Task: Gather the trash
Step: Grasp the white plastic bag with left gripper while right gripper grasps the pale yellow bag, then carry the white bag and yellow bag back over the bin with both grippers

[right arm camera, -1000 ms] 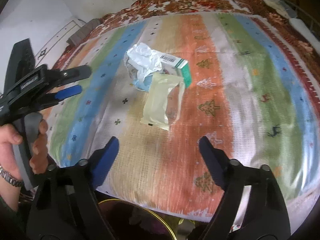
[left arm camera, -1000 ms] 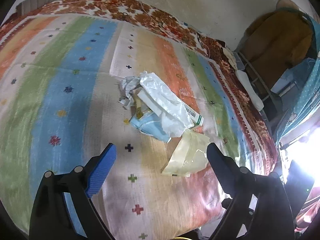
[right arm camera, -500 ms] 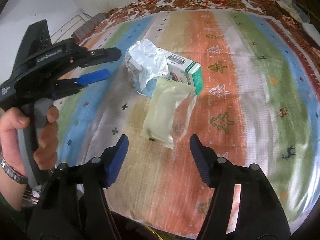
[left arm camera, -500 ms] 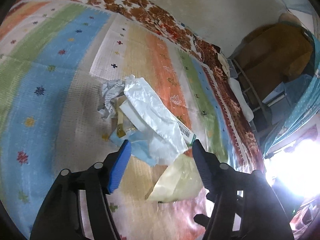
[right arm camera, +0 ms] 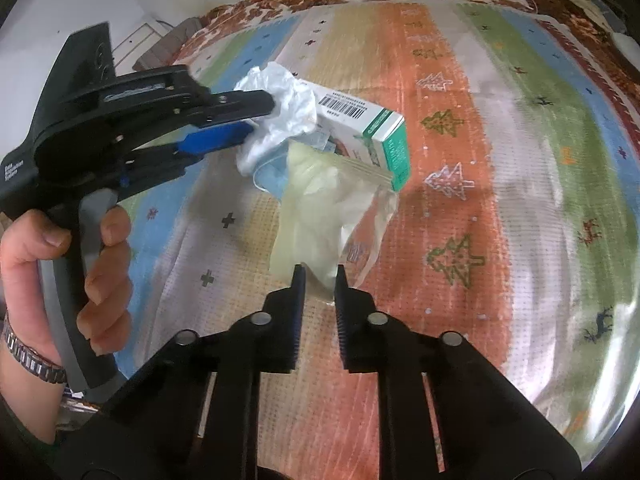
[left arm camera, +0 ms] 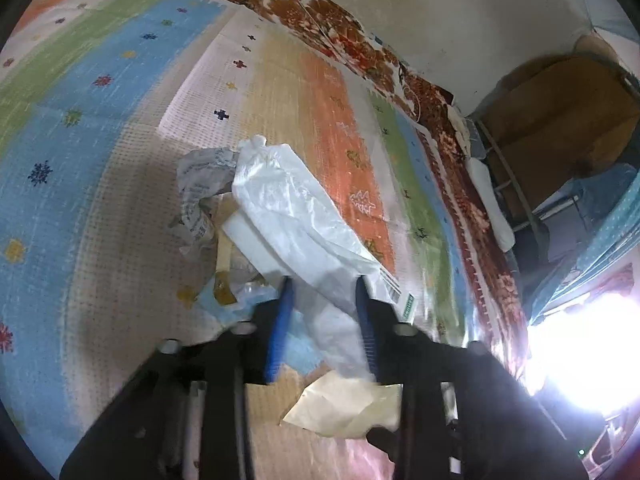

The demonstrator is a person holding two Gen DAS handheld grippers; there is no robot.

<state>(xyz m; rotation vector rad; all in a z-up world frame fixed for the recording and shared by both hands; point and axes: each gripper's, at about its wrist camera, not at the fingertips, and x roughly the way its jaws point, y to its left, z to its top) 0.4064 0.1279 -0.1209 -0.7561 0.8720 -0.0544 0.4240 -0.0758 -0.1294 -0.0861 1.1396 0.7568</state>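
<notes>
Near middle of striped bedspread [right arm camera: 480,208]: trash heap — white plastic bag [left arm camera: 296,216], green-and-white carton [right arm camera: 368,128], crumpled paper [left arm camera: 200,184], pale yellow zip pouch [right arm camera: 320,216]. Left gripper [left arm camera: 324,284], jaws just closing, pinches lower end of white plastic bag. Right gripper [right arm camera: 318,276], jaws just closing, nearly together on near edge of pale yellow zip pouch. Hand [right arm camera: 80,272] grips left tool's handle. Pouch lies closest to bedspread's near edge, touching carton.
</notes>
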